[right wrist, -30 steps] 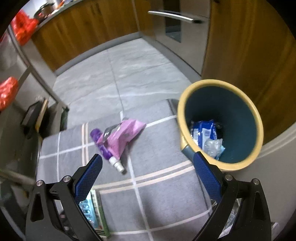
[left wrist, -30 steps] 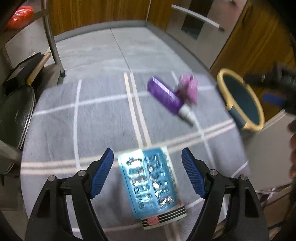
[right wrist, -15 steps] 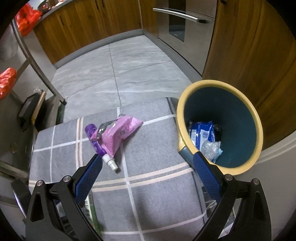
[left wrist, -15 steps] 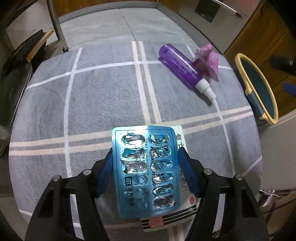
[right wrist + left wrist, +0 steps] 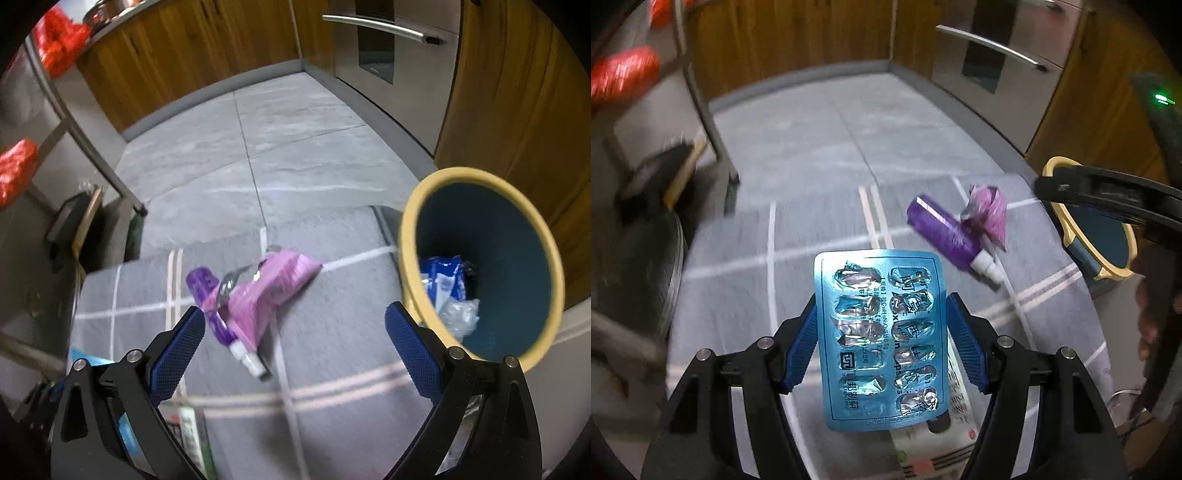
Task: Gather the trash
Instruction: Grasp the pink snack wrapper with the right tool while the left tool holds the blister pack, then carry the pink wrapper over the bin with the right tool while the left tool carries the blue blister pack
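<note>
My left gripper [image 5: 882, 339] is shut on a blue blister pack [image 5: 881, 336] and holds it lifted above the grey checked mat [image 5: 738, 295]. A white medicine box [image 5: 934, 439] lies on the mat under it. A purple bottle [image 5: 942, 232] and a pink pouch [image 5: 990, 212] lie further right on the mat; in the right wrist view the pouch [image 5: 266, 291] rests across the bottle [image 5: 205, 291]. My right gripper [image 5: 293, 347] is open and empty, hovering near them. A yellow-rimmed teal bin [image 5: 480, 266] stands to the right with wrappers inside.
A metal rack leg [image 5: 92, 158] and dark items [image 5: 74, 221] stand at the left of the mat. Wooden cabinets [image 5: 177, 59] and a steel appliance door [image 5: 388, 40] line the back. The bin also shows in the left wrist view [image 5: 1100, 240].
My left gripper closed on the blister pack and lifted it off the box. My right gripper moved lower and closer to the pouch and bottle.
</note>
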`<state>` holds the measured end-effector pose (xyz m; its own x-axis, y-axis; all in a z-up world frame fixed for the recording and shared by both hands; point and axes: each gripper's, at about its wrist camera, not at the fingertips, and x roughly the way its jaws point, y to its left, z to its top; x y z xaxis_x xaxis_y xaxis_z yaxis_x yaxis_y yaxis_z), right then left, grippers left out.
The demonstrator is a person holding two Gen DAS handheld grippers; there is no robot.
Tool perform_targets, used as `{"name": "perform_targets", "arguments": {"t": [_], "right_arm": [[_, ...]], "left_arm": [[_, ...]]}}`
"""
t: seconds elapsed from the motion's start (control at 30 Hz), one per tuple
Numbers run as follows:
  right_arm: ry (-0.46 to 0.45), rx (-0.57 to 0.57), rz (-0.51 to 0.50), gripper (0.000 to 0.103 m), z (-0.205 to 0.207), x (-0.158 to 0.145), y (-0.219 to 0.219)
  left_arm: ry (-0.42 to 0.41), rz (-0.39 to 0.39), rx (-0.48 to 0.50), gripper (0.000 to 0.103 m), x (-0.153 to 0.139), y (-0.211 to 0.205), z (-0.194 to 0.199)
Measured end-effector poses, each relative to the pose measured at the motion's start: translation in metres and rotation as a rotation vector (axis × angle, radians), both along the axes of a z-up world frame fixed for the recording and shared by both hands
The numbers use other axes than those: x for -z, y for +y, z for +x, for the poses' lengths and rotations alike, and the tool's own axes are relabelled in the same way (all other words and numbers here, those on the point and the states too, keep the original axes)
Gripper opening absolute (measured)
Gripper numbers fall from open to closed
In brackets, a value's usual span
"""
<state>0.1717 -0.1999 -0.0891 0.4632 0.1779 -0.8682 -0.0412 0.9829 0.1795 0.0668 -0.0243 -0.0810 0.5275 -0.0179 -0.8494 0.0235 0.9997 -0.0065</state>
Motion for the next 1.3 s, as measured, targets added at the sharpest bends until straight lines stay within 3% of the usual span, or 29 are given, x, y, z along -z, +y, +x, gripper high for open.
{"name": "perform_targets", "arguments": {"t": [0.57, 0.6, 0.67, 0.73, 0.83, 0.97, 1.3], "right_arm": [[0.075, 0.034, 0.097, 0.092, 0.052, 0.036, 0.005], [0.087, 0.030, 0.091, 0.090, 0.053, 0.039, 0.006], [0.127, 0.018, 0.081, 0.069, 0.055, 0.048, 0.008], [0.170, 0.004, 0.074, 0.057, 0.055, 0.057, 0.009], [0.211, -0.015, 0.084, 0.025, 0.054, 0.063, 0.010], [0.209, -0.035, 0.068, 0.005, 0.050, 0.060, 0.013], [0.139, -0.023, 0.054, 0.004, 0.038, 0.034, -0.003]], "left_arm": [[0.043, -0.038, 0.023, 0.066, 0.024, 0.008, 0.034], [0.047, -0.041, 0.024, 0.066, 0.025, 0.007, 0.035], [0.049, -0.041, 0.027, 0.066, 0.026, 0.006, 0.037], [0.049, -0.043, 0.032, 0.066, 0.026, 0.005, 0.038], [0.051, -0.039, 0.041, 0.066, 0.027, 0.004, 0.038], [0.049, -0.035, 0.042, 0.066, 0.027, 0.002, 0.038], [0.031, -0.011, 0.040, 0.066, 0.018, -0.001, 0.027]]}}
